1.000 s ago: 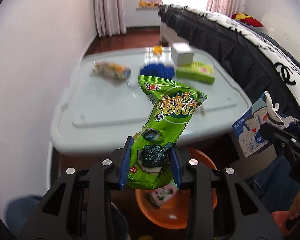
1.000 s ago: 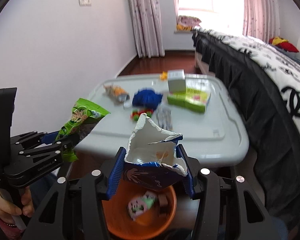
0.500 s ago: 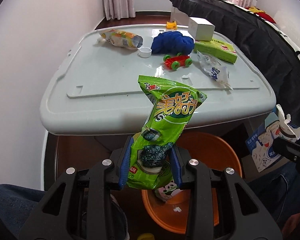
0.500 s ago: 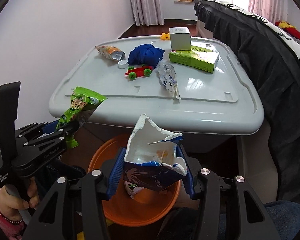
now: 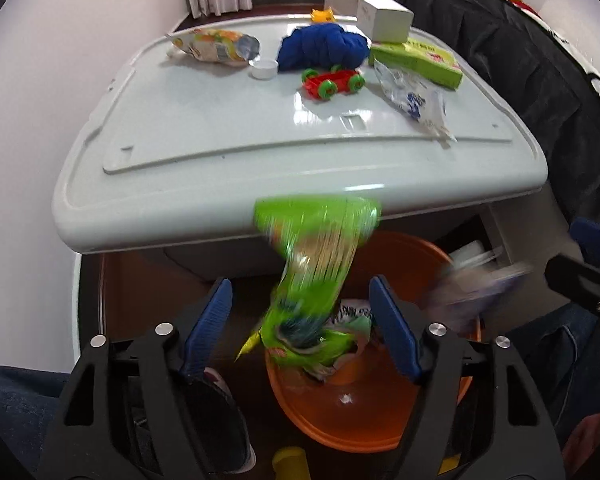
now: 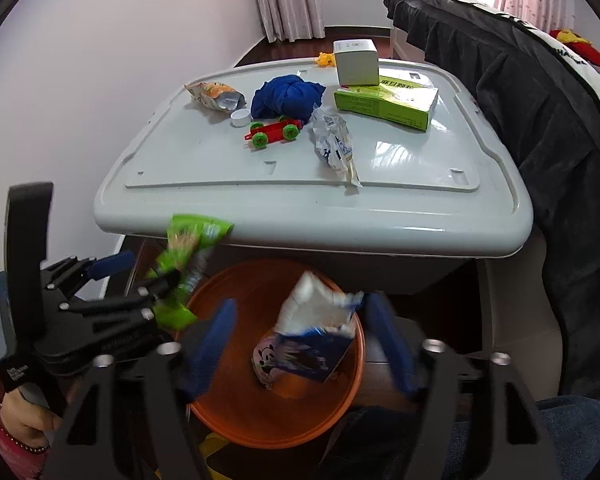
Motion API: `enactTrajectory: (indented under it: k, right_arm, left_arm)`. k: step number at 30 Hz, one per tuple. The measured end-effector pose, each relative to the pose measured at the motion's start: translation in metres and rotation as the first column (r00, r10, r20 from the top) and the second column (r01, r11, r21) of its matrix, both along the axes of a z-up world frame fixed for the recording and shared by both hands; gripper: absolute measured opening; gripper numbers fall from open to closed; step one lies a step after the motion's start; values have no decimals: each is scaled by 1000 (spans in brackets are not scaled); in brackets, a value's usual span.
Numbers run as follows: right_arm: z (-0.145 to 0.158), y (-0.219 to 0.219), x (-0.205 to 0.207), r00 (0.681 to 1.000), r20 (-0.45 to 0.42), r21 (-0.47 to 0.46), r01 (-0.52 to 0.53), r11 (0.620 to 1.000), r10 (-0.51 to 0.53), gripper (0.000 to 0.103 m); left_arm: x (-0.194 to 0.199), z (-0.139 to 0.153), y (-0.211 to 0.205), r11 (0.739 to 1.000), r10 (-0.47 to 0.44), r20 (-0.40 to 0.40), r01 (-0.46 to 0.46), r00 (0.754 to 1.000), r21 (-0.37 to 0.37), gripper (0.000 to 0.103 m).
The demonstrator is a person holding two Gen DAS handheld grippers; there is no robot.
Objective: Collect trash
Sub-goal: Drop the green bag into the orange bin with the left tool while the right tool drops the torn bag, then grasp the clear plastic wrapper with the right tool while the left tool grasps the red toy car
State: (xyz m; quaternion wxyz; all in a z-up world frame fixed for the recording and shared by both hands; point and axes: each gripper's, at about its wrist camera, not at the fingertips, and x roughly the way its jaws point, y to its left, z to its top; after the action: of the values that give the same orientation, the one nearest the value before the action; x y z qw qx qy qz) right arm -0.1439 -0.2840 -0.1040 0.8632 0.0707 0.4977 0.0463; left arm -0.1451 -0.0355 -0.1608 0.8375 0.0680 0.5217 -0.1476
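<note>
My left gripper (image 5: 300, 320) hangs over the orange bin (image 5: 360, 420), its jaws opening. The green snack bag (image 5: 316, 272) is blurred and dropping between the blue pads, clear of both. My right gripper (image 6: 300, 340) is also above the orange bin (image 6: 236, 412), jaws opening. The torn blue-and-white carton (image 6: 312, 340) is slipping down from between its pads onto a panda-print wrapper (image 6: 266, 360) inside. The right wrist view shows the left gripper (image 6: 152, 270) at the left with the green bag (image 6: 184, 256) falling by it.
The grey lid table (image 6: 220, 184) behind the bin carries an orange snack wrapper (image 6: 214, 96), white cap (image 6: 240, 119), blue cloth (image 6: 286, 96), red toy car (image 6: 274, 132), clear wrapper (image 6: 334, 144), green box (image 6: 388, 104) and white box (image 6: 356, 62). A black-covered bed (image 6: 520, 92) stands at the right.
Both grippers have sunk toward the bin and spread their jaws. The green bag and the torn carton, gripped before, are now loose and falling.
</note>
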Motion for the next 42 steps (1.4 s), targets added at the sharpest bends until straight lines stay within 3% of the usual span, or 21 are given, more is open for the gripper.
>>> enactTrajectory:
  k: [8, 28, 36, 42]
  right_arm:
    - [5, -12, -1, 998, 24, 31, 50, 998, -51, 77]
    - [10, -17, 5, 998, 19, 60, 62, 996, -63, 83]
    - [20, -21, 52, 999, 30, 4, 14, 1000, -14, 96]
    - [1, -17, 122, 1000, 20, -30, -1, 1000, 1, 97]
  left_arm:
    - [0, -1, -1, 1000, -1, -1, 1, 1000, 15, 79]
    - [0, 12, 5, 999, 31, 68, -33, 997, 19, 84]
    - [-1, 24, 9, 999, 43, 108, -42, 993, -15, 88]
    - [0, 25, 10, 999, 49, 112, -47, 992, -21, 90]
